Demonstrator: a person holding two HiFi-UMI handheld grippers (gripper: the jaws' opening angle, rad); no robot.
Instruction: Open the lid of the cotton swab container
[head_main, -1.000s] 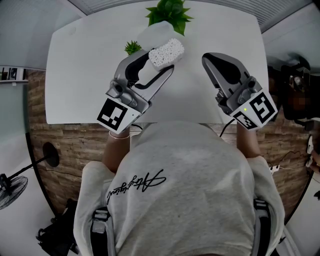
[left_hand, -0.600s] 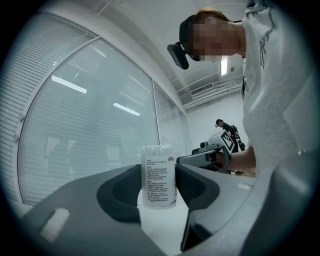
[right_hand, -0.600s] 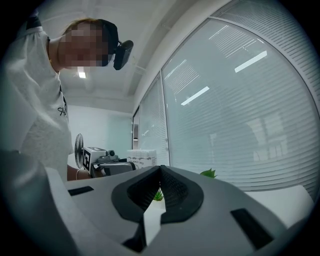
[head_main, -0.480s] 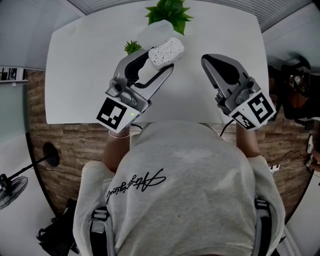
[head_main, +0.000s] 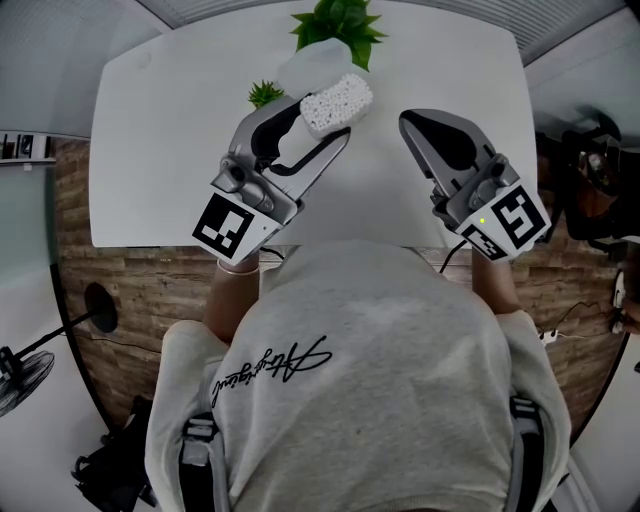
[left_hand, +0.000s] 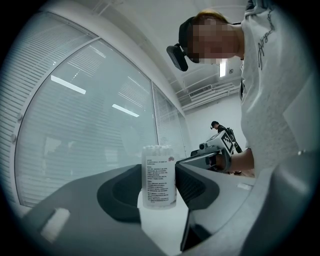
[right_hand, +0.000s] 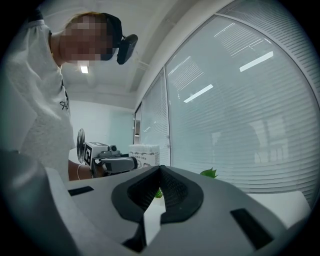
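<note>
Your left gripper (head_main: 322, 125) holds the container (head_main: 337, 103) upright above the table (head_main: 170, 150), jaws partway apart on its sides. Your right gripper (head_main: 410, 120), closed and empty, is level beside it. A small plant (head_main: 265, 95) and a big plant (head_main: 340, 25) stand just beyond.

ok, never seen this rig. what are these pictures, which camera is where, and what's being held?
No robot: a person holds a two-jaw tool in each hand. The head view comes from a camera on their head, looking down at a white table with a green plant. The two gripper views ride on the tools, looking along the jaws. The left tool grips the cotton swab container upright; the right tool is shut and empty.
</note>
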